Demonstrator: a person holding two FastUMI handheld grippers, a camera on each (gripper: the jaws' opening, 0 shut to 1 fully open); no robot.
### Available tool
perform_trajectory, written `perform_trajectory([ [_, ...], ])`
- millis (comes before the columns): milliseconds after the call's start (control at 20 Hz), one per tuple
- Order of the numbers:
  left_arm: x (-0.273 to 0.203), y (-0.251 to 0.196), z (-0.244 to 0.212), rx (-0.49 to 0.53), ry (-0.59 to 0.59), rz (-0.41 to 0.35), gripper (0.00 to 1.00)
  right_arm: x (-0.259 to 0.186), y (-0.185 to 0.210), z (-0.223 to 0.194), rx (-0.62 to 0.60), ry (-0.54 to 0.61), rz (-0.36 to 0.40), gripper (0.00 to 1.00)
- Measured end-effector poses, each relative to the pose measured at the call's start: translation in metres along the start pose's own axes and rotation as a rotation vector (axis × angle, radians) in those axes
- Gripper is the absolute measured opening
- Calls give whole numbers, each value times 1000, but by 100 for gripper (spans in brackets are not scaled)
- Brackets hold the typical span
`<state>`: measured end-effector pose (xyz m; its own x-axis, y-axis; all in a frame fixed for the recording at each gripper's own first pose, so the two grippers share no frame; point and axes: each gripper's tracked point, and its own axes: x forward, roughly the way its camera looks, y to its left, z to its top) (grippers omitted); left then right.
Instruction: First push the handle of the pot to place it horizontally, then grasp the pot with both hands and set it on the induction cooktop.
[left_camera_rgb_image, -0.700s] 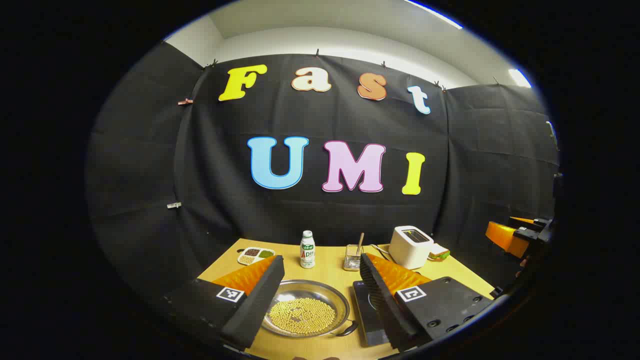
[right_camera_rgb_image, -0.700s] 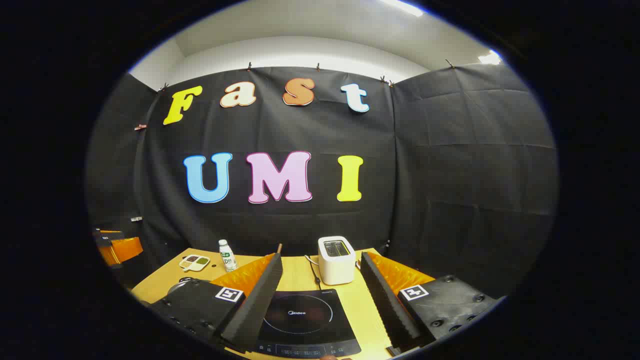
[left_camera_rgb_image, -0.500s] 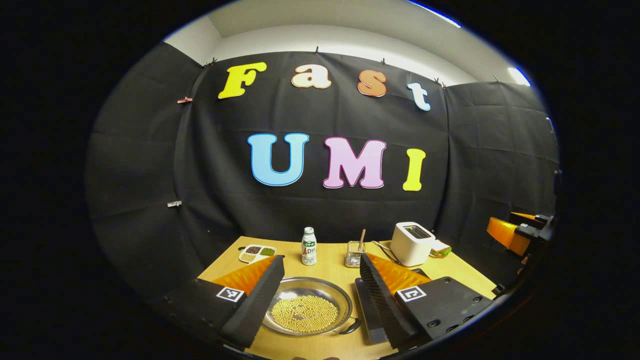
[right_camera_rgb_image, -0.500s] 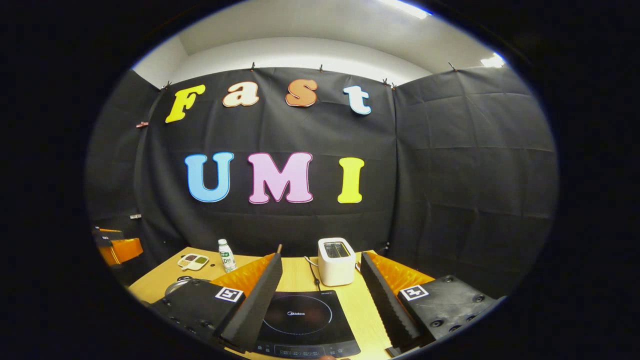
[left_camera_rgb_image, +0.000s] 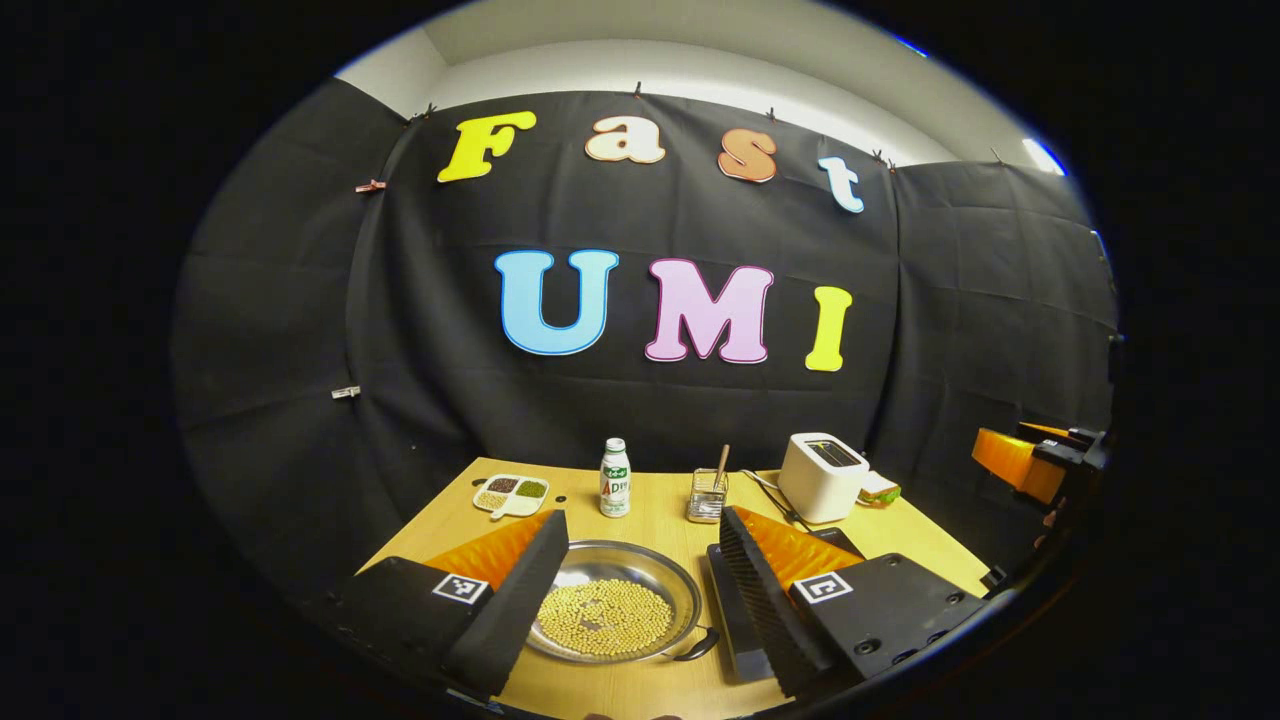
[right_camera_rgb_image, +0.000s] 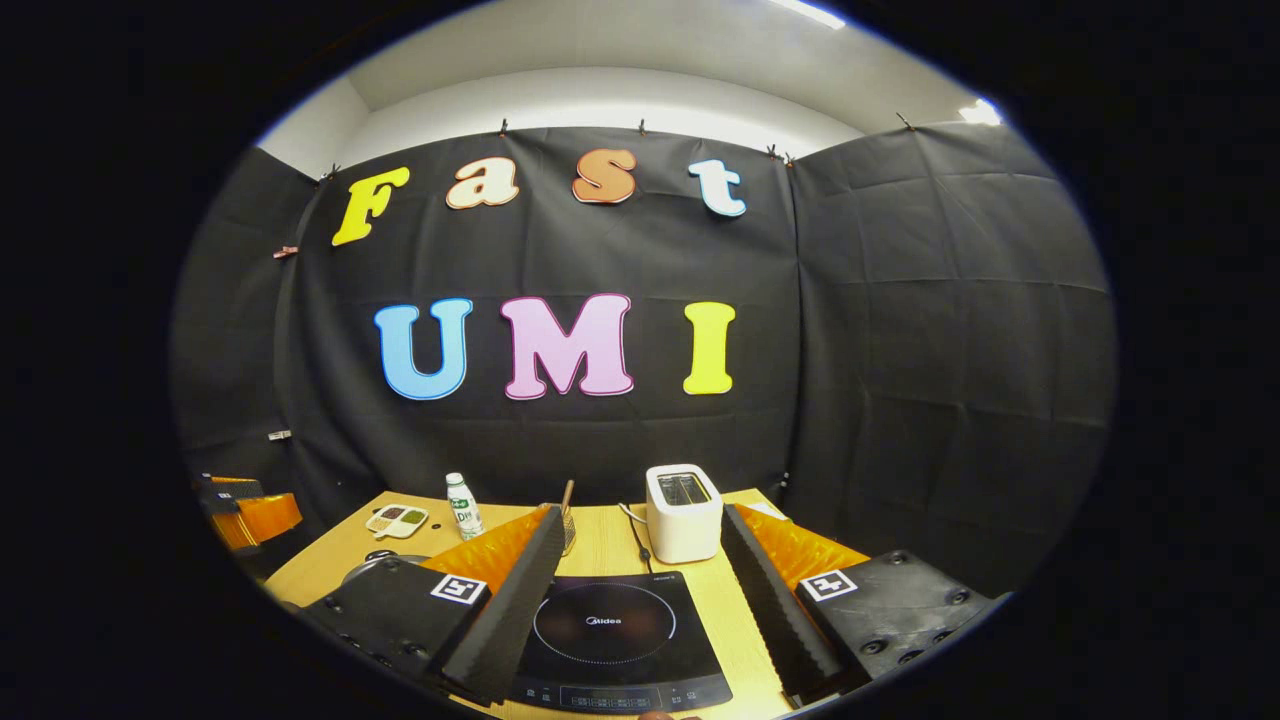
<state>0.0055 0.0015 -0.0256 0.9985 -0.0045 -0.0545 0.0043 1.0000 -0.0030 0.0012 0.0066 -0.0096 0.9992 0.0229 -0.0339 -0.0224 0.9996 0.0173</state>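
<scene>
Left of the induction cooktop (right_camera_rgb_image: 615, 640), on the wooden table (left_camera_rgb_image: 640, 690), sits the pot (left_camera_rgb_image: 612, 612), shallow, steel, full of small yellow beans, its dark handle (left_camera_rgb_image: 698, 648) pointing towards the cooktop's near corner. The left gripper (left_camera_rgb_image: 640, 590) hovers over the pot, spread wide and empty. Over the cooktop the right gripper (right_camera_rgb_image: 640, 600) hangs equally wide, holding nothing. A sharp shove on the handle could slosh beans over the low rim.

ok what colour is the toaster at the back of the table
White; the toaster shows best in the right gripper view.
</scene>
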Motion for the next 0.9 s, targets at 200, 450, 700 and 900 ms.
perform_trajectory([
  [200,2,2,-5,-7,11,-2,95,1,1,-1,-3,1,-3,98],
  [450,3,7,-14,-21,36,-30,95,4,3,-4,-4,17,-11,98],
  [700,8,8,-30,-41,111,-77,95,11,3,-7,-19,26,-8,98],
  [900,14,7,-53,-46,208,-87,89,25,-3,-15,-43,51,10,98],
])
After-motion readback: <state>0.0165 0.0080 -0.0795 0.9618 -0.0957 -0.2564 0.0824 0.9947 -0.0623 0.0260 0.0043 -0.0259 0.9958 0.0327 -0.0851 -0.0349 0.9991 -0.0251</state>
